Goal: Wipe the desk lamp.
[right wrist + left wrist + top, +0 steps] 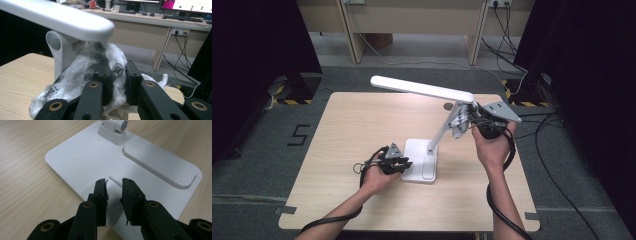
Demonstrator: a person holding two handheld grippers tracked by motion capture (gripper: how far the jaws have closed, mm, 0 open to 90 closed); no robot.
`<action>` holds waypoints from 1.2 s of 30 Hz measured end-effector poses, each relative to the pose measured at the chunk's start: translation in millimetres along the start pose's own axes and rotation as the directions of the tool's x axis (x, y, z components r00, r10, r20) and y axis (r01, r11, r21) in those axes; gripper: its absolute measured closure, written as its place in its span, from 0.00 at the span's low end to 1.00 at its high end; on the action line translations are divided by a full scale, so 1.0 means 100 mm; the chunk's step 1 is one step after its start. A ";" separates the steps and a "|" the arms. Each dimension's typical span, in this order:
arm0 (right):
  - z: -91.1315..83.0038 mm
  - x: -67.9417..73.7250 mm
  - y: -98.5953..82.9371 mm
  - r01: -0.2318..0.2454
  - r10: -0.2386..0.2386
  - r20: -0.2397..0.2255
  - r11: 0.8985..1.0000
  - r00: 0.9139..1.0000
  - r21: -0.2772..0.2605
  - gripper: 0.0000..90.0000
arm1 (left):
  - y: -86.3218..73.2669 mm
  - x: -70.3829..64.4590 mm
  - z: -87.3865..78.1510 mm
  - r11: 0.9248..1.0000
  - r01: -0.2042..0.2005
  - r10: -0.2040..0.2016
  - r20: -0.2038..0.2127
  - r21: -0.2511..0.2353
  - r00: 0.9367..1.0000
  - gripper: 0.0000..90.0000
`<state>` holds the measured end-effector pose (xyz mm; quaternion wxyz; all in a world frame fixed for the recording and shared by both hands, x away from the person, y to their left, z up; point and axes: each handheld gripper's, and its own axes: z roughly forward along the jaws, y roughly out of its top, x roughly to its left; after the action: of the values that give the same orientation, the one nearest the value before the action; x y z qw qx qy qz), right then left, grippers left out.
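**Even light overhead, softness up close**

From the high view you get flat, even overhead light on the counter [362,125], with dark curtains swallowing both sides. Shadows under the lamp [427,130] stay faint. In your left gripper view the base [82,162] is bright but not blown out, and the nearest jaw parts blur. Your right gripper view is dimmer, the cloth [82,72] soft, the background sharper.

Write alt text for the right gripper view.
The right claw pinches a white patterned cloth against the upright arm of a white desk lamp, just below its head. Behind are a wooden table and a desk with cables.
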<state>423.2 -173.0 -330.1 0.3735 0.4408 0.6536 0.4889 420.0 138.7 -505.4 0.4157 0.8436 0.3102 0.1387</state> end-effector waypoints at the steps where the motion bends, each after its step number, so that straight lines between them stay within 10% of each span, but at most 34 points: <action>1: 0.01 0.01 -0.01 0.001 -0.001 0.002 1.000 1.000 0.007 0.88 | 0.00 0.00 0.00 1.000 0.000 0.000 0.000 0.000 1.000 0.81; 36: 0.49 0.34 -0.86 -0.009 0.030 -0.080 0.970 0.996 0.244 0.88 | 0.01 0.00 0.00 1.000 -0.005 0.006 -0.005 0.003 1.000 0.81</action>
<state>439.0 -137.2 -427.1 0.2846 0.4690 0.7190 0.4267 420.1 138.0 -505.1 0.4132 0.8448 0.3091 0.1414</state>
